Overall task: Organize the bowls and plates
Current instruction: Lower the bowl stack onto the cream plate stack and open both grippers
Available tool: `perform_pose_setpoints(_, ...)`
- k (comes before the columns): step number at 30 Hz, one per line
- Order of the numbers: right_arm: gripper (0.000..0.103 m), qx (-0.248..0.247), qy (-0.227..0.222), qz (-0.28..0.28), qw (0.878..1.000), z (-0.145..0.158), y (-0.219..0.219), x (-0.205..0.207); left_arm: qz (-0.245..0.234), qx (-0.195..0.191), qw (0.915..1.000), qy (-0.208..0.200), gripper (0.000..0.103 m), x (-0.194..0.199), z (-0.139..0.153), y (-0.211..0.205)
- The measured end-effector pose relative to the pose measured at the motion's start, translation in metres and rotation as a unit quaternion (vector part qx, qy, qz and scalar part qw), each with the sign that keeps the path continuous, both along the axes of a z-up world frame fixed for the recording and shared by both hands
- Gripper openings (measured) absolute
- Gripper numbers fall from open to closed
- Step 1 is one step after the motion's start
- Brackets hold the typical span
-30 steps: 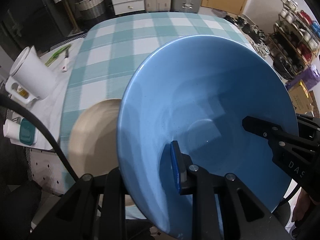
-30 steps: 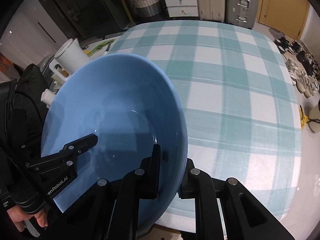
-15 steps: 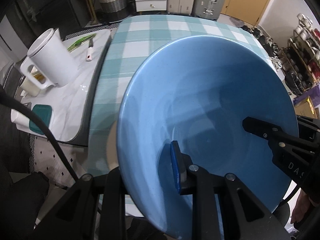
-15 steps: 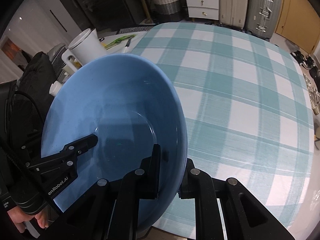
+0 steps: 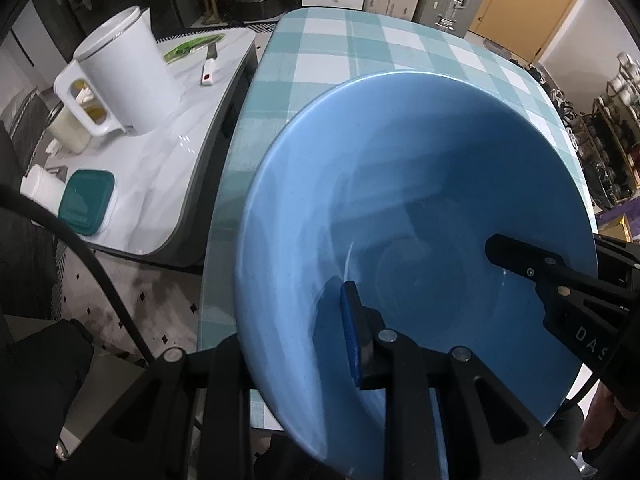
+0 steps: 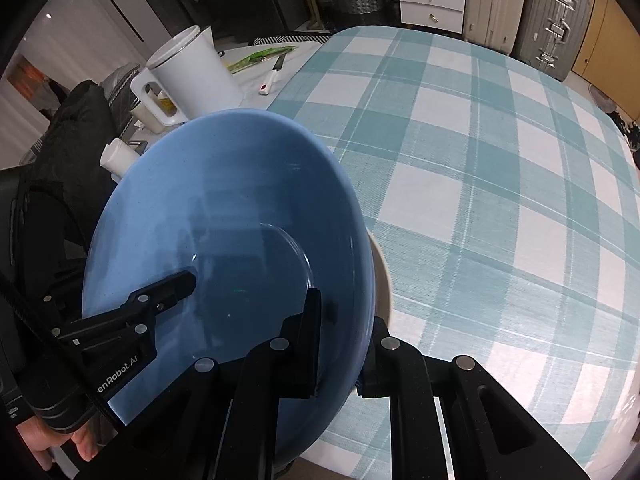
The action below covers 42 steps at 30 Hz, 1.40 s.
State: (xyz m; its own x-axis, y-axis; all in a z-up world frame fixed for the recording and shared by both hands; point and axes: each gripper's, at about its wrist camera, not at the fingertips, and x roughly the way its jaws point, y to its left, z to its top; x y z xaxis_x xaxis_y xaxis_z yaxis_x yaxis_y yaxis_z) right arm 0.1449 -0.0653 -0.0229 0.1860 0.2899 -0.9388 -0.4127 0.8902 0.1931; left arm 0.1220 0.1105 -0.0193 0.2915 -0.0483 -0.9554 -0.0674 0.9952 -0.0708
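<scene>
A large blue bowl [image 5: 420,208] hangs tilted over the near left corner of the checked table, held by both grippers at opposite sides of its rim. My left gripper [image 5: 296,320] is shut on the bowl's rim, its blue pad inside the bowl and its outer finger hidden behind the wall. My right gripper [image 6: 344,316] is shut on the blue bowl [image 6: 224,220] too, one finger inside and one outside. Each gripper also shows in the other's view: the right gripper [image 5: 520,264] and the left gripper [image 6: 172,288]. A thin edge of a beige plate [image 6: 382,280] peeks out beneath the bowl.
The table wears a teal-and-white checked cloth [image 6: 480,160]. Left of it is a white side counter [image 5: 176,168] with a white jug [image 5: 124,80], a teal-lidded container [image 5: 86,200] and a knife [image 5: 208,68]. Drawers and suitcases stand behind. A person's hand [image 6: 60,444] holds the left gripper.
Both grippers have carried the bowl toward the table's left edge and a little lower. The jug and counter have come closer. The beige plate has slipped out of the left wrist view under the bowl.
</scene>
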Motion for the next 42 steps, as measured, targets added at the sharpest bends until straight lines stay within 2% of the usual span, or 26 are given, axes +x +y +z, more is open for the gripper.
perform_pose_setpoints(4,0.013,-0.013,-0.006,0.003,1.0,-0.004,0.006,0.001,0.017,-0.032,0.9994,-0.002,0.022,-0.002,-0.013,0.01)
perform_pose_setpoints(14,0.013,-0.032,-0.003,0.01,0.999,-0.016,0.009,-0.002,0.029,-0.048,0.9981,-0.025,0.022,-0.01,-0.029,0.013)
perform_pose_setpoints(23,0.013,-0.028,-0.008,0.009,1.0,-0.021,0.014,-0.003,0.035,-0.037,0.9979,-0.04,0.022,-0.014,-0.032,0.015)
perform_pose_setpoints(42,0.013,-0.048,-0.033,0.025,0.998,-0.025,0.013,-0.008,0.027,-0.026,0.9985,-0.041,0.024,-0.014,-0.041,0.006)
